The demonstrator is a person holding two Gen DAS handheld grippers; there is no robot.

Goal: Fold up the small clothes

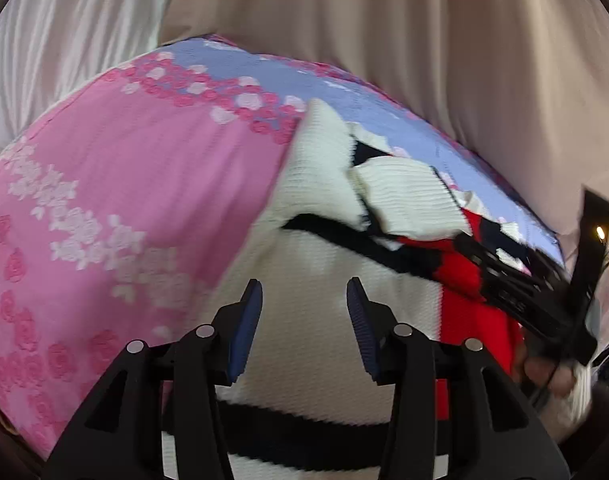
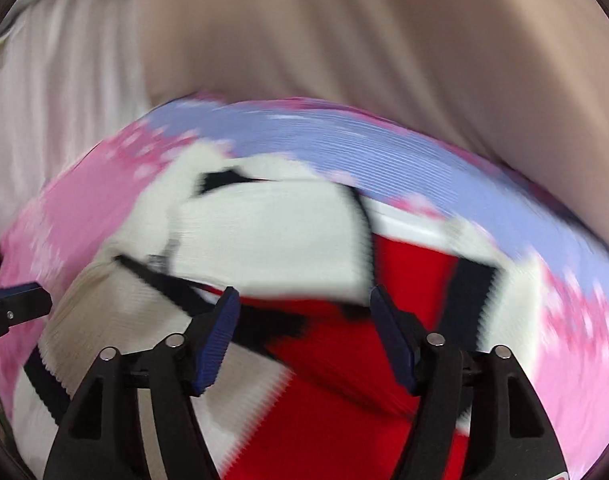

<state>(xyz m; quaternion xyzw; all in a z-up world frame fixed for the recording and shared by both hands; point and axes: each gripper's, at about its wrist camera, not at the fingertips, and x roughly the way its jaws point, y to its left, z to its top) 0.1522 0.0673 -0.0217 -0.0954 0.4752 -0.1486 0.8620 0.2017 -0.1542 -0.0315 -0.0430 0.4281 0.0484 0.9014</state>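
**Both grippers free above a half-folded knit garment**

A small white knit garment (image 1: 316, 184) with black stripes and a red panel lies on a pink and lilac flowered cover (image 1: 116, 160), with pale curtains (image 1: 384, 40) hanging behind. One white part, probably a sleeve, is already turned in over the middle, so the fold looks partly done.

The left gripper (image 1: 304, 316) hangs over the white body of the garment with its jaws partly apart and nothing between them. The right gripper (image 2: 304, 320) stands wider open over the red panel, also holding nothing. In the left view the right one shows as a dark blurred shape at the garment's far edge.

The risks, as I judge them:
- A gripper closing on the top layer alone would drag the turned-in part open again.
- The knit is soft and thick; a pinch that gathers several layers would bunch the fold.
- The cover beneath is loose cloth, so a low grasp could catch it along with the garment.
- The views are smeared, so aim at an edge is uncertain.
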